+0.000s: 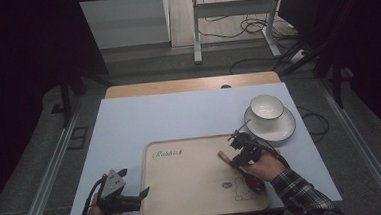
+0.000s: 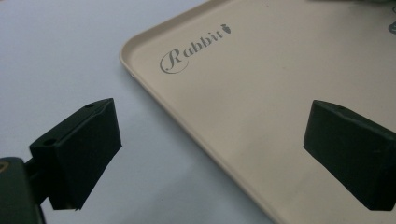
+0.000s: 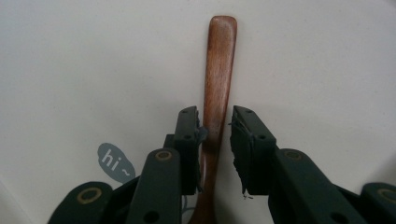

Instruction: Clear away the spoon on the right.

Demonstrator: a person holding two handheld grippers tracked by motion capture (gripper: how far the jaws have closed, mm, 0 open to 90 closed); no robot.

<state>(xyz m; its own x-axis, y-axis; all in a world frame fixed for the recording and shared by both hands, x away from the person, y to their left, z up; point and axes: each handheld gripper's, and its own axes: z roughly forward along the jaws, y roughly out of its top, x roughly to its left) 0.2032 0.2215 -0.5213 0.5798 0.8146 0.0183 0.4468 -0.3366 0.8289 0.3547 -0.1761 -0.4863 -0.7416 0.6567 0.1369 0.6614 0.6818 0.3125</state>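
A wooden spoon (image 3: pixel 218 79) lies on the beige tray (image 1: pixel 183 188) near the tray's right edge, its handle between the right gripper's (image 1: pixel 241 152) jaws. The pads stand just off the handle, released, not pressing. A bowl (image 1: pixel 266 106) on a saucer (image 1: pixel 285 127) stands near the table's right edge, beyond the tray. The left gripper (image 2: pixel 210 154) hovers at the tray's front left corner, jaws wide apart and empty, with the forearm coming in from the table's front edge.

The spoon (image 3: pixel 219 70) is smooth polished wood, the beige tray (image 2: pixel 261 116) matt, probably plastic.
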